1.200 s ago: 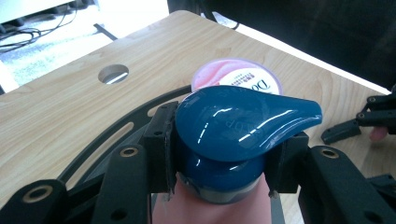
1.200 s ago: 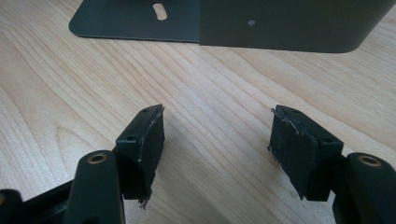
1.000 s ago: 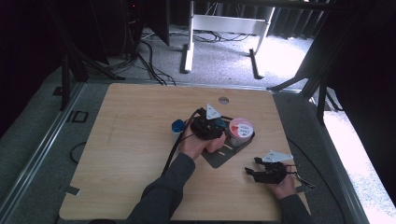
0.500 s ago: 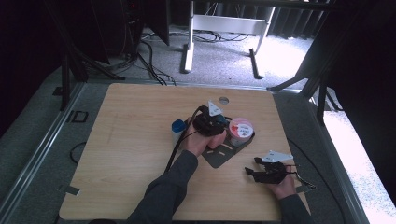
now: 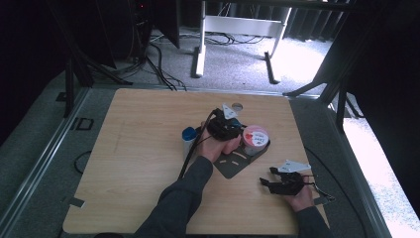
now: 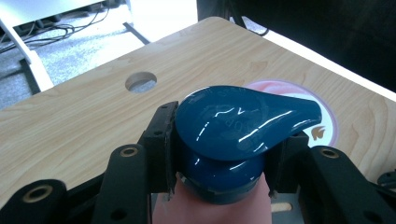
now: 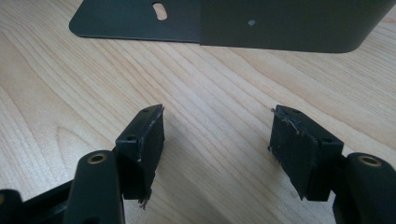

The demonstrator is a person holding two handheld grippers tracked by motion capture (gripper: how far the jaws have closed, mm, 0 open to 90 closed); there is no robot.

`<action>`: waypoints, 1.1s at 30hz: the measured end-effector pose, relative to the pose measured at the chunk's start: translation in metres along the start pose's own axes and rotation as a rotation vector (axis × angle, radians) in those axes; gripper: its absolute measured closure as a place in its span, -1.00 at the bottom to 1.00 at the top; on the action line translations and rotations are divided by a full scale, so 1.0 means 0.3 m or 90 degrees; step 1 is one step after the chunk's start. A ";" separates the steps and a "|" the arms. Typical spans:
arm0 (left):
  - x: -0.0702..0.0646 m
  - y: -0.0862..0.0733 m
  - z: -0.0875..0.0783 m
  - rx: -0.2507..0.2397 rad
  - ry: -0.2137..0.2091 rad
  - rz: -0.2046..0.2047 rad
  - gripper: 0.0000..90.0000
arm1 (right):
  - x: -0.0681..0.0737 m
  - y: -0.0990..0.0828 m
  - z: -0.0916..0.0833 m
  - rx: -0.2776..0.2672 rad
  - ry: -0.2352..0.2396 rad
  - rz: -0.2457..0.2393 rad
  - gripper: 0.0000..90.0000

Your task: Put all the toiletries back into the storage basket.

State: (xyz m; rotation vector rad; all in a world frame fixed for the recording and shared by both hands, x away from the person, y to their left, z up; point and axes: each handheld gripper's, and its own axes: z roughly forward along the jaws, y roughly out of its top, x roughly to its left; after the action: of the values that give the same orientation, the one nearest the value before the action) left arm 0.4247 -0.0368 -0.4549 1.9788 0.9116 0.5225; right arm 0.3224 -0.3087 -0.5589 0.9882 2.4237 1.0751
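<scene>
My left gripper [image 6: 219, 163] clamps the glossy blue teardrop-shaped bottle cap [image 6: 243, 119], embossed lettering unreadable, beside the pink-lidded tub [image 5: 255, 139]. Right gripper [image 7: 217, 149] gapes empty above wooden table [image 7: 70, 84]. Nothing shifted since earlier.

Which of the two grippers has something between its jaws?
The left gripper, clamped on a glossy blue cap. The right gripper stands open above bare wooden table.

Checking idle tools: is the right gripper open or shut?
Open: right gripper jaws stand apart over bare table, nothing between them.
</scene>
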 end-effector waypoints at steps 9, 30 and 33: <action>0.007 0.018 0.040 0.010 0.010 -0.001 0.17 | 0.000 0.000 0.000 0.000 0.000 0.000 -0.23; 0.045 0.032 0.119 0.015 0.045 -0.034 0.17 | 0.000 0.000 0.000 0.000 0.000 0.000 -0.23; 0.045 0.036 0.124 0.014 0.043 -0.036 0.17 | 0.000 0.000 0.000 0.000 0.000 0.000 -0.23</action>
State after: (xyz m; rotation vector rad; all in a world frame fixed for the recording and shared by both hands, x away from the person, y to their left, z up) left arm 0.4619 -0.0504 -0.4652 1.9600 1.0156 0.5521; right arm 0.3224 -0.3087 -0.5589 0.9885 2.4243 1.0752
